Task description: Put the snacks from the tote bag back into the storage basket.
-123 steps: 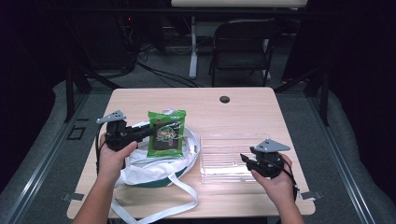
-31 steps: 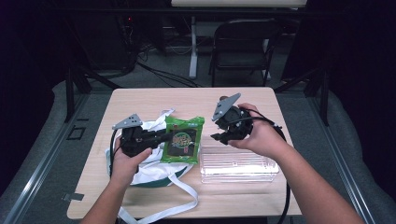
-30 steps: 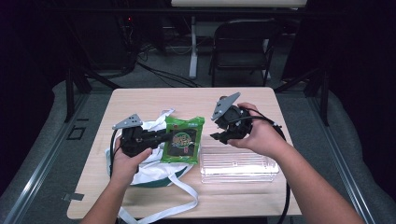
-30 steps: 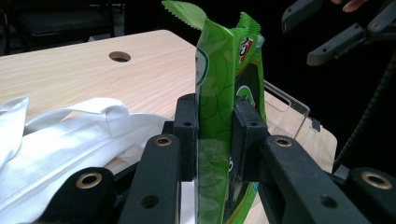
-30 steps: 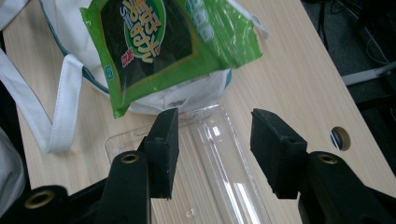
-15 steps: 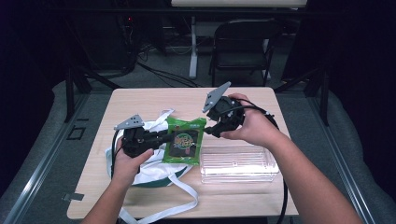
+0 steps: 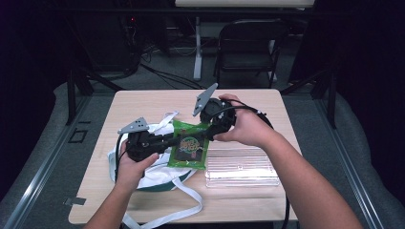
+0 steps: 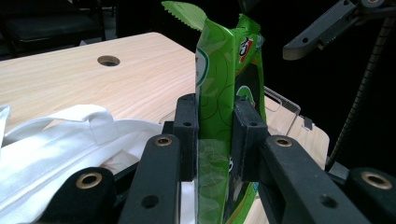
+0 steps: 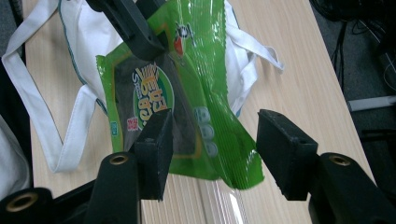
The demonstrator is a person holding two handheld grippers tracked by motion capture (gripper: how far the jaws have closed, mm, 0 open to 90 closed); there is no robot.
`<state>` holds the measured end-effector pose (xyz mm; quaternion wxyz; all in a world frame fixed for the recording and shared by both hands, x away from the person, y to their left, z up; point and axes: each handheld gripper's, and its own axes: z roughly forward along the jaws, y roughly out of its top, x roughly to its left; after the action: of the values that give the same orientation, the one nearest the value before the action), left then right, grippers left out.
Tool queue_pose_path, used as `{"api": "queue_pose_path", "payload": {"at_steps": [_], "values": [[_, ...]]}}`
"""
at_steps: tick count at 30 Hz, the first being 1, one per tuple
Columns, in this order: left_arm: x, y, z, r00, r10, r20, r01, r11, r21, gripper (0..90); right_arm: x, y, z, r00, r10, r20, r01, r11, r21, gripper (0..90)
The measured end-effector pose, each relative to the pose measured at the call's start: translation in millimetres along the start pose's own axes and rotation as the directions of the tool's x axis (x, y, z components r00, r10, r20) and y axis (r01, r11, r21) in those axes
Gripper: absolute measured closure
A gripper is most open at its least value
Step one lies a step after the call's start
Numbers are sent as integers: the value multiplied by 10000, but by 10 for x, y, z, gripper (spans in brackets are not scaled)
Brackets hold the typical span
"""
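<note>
Green snack packet (image 7: 190, 149): glossy crinkled film, flat and rectangular, with a serrated top seal and a dark printed panel bearing a round yellow-and-white logo. It is held clear of the bench (image 7: 143, 102), edge-on in the left gripper view, above the near-right part of the white bag.

Left gripper (image 7: 168, 140): black matte two-jaw tool with brass-ringed rivets, topped by a grey three-cornered plate. Its pads are clamped on the packet, one on each face, pinching the film flat.

Right gripper (image 7: 213, 134): same make, at the packet's far-right corner. Its jaws have just been opening and stand wide apart; the packet's lower corner lies between the pads (image 9: 156, 140), and neither pad presses on it.

White bag (image 7: 157, 172): soft woven cloth with dark green trim and long flat straps, slumped under and left of the packet, one strap trailing toward the near bench edge.

Clear tray (image 7: 241, 168): rigid ribbed transparent plastic, rectangular with rounded corners, just right of the packet and below it.

Bench: pale wood-grain laminate, rounded corners, one round cable hole (image 8: 108, 60) beyond the packet. Bare surface lies beyond the packet and to the far left; the near-right edge past the tray is narrow.
</note>
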<state>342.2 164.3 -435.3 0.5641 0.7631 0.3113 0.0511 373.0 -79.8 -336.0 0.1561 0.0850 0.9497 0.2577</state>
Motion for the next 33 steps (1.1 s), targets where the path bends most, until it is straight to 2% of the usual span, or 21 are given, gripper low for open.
{"api": "queue_pose_path", "payload": {"at_steps": [16,28,33], "values": [[-32,1,21,9999,117,89,-117,9999,27,747,29,149,137,9987,-278,-438,291,9992,287,505],[-63,1,42,9996,221,195,-222,9997,40,748,28,154,178,9959,-230,-877,283,9979,591,571],[-75,1,50,9991,322,258,-325,9994,86,749,32,149,189,9938,-437,-1021,516,9958,761,585]]}}
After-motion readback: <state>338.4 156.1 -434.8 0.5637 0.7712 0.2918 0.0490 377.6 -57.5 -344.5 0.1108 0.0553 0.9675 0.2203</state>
